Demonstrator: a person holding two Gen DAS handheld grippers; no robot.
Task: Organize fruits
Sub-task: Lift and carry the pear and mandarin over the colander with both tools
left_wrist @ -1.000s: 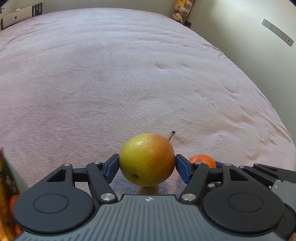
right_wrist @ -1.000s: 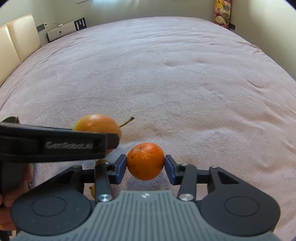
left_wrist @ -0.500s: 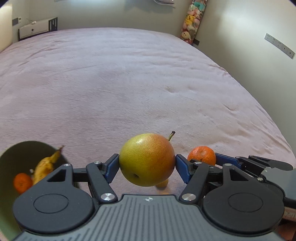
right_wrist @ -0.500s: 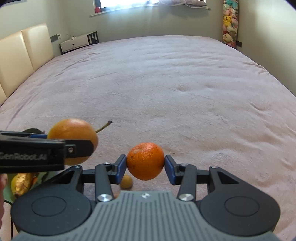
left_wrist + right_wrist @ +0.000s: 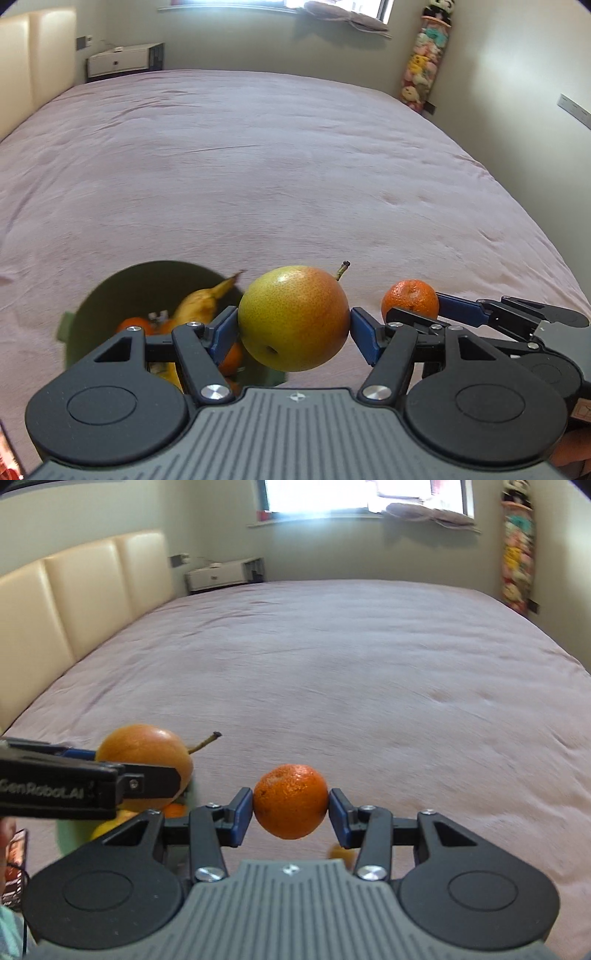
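Soft daylight from a glaring window point(image 5: 354, 498); fisheye bending, slight motion blur.

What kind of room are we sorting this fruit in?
Most likely a bedroom: the work surface is a wide bed with a pinkish cover, a padded cream headboard runs along one side, and a hanging column of plush toys sits in the corner.

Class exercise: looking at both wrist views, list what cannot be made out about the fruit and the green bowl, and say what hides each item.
- Green bowl, left wrist view: its near side and how many fruits it holds, hidden by the left gripper and the pear.
- Same bowl, right wrist view: blurred, mostly behind the left gripper.
- Small yellowish thing, right wrist view: hidden by the right gripper, which holds the mandarin.
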